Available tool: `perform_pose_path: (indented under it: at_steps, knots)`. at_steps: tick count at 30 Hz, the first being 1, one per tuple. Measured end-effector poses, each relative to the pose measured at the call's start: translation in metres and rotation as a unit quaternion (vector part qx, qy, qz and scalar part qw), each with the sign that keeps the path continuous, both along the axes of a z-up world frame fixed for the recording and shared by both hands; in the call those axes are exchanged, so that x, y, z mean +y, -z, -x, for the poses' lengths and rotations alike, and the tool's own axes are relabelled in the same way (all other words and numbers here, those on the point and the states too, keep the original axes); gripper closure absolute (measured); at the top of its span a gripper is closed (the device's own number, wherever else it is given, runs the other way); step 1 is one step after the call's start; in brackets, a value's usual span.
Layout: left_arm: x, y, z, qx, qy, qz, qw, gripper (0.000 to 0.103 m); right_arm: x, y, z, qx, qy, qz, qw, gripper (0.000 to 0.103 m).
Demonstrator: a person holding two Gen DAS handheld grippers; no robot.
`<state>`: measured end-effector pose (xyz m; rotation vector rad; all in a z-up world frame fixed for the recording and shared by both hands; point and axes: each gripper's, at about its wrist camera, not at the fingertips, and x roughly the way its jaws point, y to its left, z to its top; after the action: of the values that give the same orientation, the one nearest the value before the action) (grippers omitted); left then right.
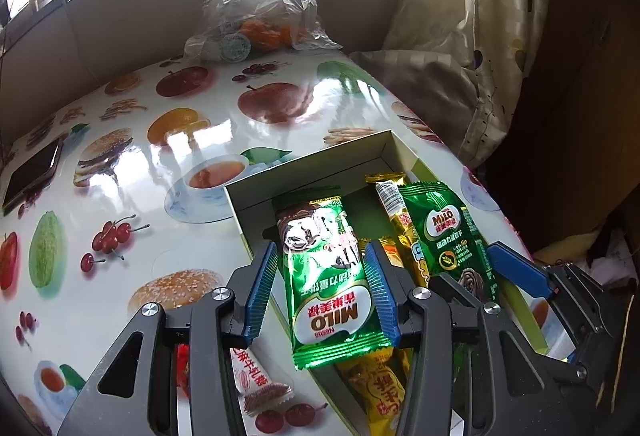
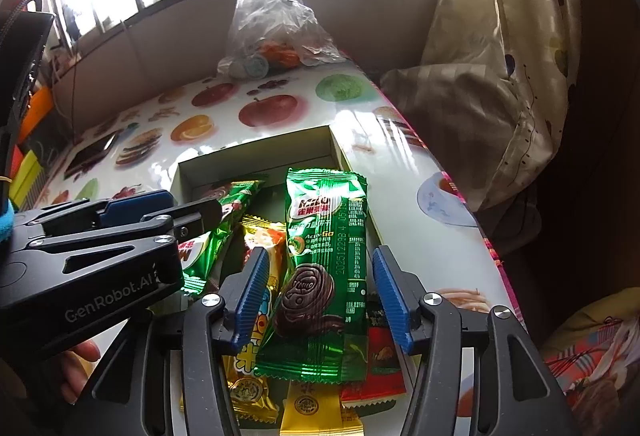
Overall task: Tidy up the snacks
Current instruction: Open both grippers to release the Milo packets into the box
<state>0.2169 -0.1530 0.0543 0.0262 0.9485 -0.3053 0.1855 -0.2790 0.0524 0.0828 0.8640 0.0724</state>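
Observation:
A white cardboard box [image 1: 308,163] lies on the fruit-print table and holds several snack packets. My left gripper [image 1: 324,284] is open around a green Milo packet [image 1: 324,276] that lies over the box's left wall; the pads stand just off its edges. My right gripper [image 2: 320,288] is open around a second green Milo packet [image 2: 324,268] that rests on yellow and red packets [image 2: 256,356] in the box [image 2: 256,151]. The right gripper also shows at the right in the left wrist view [image 1: 516,268]. The left gripper shows at the left in the right wrist view [image 2: 132,220].
A white-and-red snack packet [image 1: 260,388] lies on the table [image 1: 132,195] left of the box. A clear plastic bag [image 1: 256,3] with orange items stands at the far edge. A phone [image 1: 32,171] lies far left. A curtain [image 1: 460,35] hangs right of the table.

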Motion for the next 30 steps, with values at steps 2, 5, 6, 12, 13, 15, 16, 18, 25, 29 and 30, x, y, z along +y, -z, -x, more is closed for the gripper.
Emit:
perform_pose_path:
  at_steps: [2, 5, 6, 12, 13, 15, 16, 18, 25, 29, 30]
  knots:
    - [0.001, -0.003, 0.003, -0.006, 0.0, 0.0, 1.0, 0.056, 0.0, -0.001, 0.001, -0.002, 0.001, 0.002, 1.0, 0.048]
    - [0.002, -0.007, 0.008, -0.012, 0.001, 0.001, 0.9999, 0.056, 0.0, -0.003, 0.004, -0.005, 0.007, 0.003, 1.0, 0.048]
    - [0.004, -0.009, 0.009, -0.013, 0.0, 0.001, 0.9999, 0.056, 0.0, -0.004, 0.005, -0.005, 0.009, 0.004, 1.0, 0.048]
    - [0.008, -0.017, 0.018, -0.028, 0.0, 0.0, 0.9996, 0.056, 0.001, -0.009, 0.012, -0.009, 0.015, 0.012, 1.0, 0.048]
    - [0.009, -0.018, 0.019, -0.03, -0.001, 0.0, 0.9996, 0.056, 0.0, -0.009, 0.013, -0.01, 0.016, 0.012, 1.0, 0.048]
    - [0.01, -0.019, 0.023, -0.031, -0.001, 0.0, 0.9995, 0.056, 0.0, -0.011, 0.015, -0.011, 0.022, 0.014, 1.0, 0.048]
    - [0.011, -0.02, 0.025, -0.032, -0.002, 0.0, 0.9995, 0.056, -0.001, -0.012, 0.016, -0.013, 0.024, 0.014, 1.0, 0.048]
    - [0.012, -0.021, 0.028, -0.034, -0.001, -0.002, 0.9994, 0.056, -0.002, -0.014, 0.019, -0.014, 0.026, 0.01, 1.0, 0.048]
    - [0.032, -0.029, 0.045, -0.047, -0.017, 0.005, 0.9988, 0.056, 0.001, -0.022, 0.031, -0.027, 0.022, -0.004, 0.999, 0.048]
    - [0.052, -0.033, 0.055, -0.054, -0.029, 0.007, 0.9981, 0.056, 0.008, -0.029, 0.037, -0.036, 0.01, -0.007, 0.999, 0.048]
    - [0.06, -0.033, 0.057, -0.052, -0.038, 0.008, 0.9979, 0.056, 0.011, -0.03, 0.039, -0.038, 0.006, -0.008, 0.999, 0.048]
